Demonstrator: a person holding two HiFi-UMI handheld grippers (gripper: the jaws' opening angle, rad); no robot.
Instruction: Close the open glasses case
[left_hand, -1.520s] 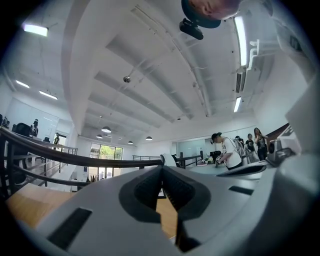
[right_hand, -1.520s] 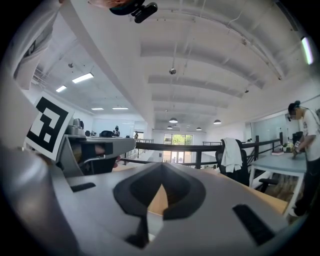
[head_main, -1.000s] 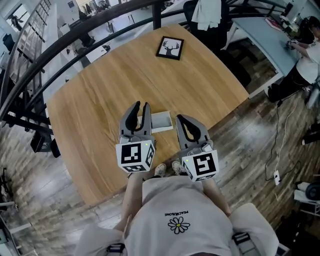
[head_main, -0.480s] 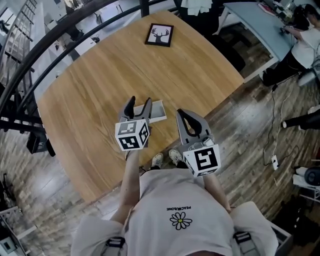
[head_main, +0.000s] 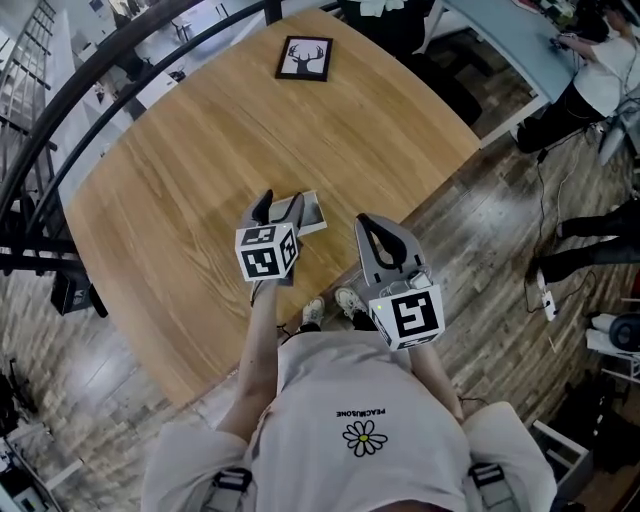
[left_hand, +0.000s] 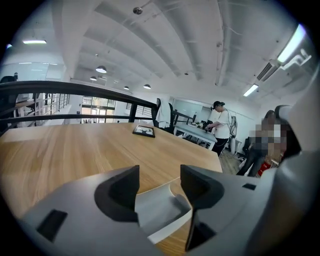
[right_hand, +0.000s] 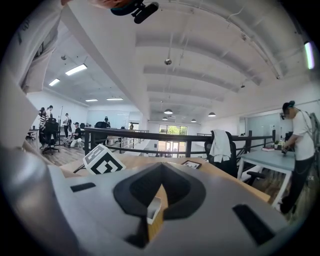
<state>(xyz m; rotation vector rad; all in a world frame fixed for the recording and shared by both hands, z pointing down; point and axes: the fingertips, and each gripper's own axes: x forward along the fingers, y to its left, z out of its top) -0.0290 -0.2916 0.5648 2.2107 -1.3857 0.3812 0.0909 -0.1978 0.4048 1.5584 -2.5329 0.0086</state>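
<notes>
one glasses case, lid open, on surface: closing not yet done. left gripper fingers spread at it, gripping nothing; right gripper fingers pressed together, empty.

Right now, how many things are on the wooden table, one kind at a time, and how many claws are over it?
Glasses case: 1
Framed deer picture: 1
Claws: 2, the left claw and the right claw
Total: 4
</notes>
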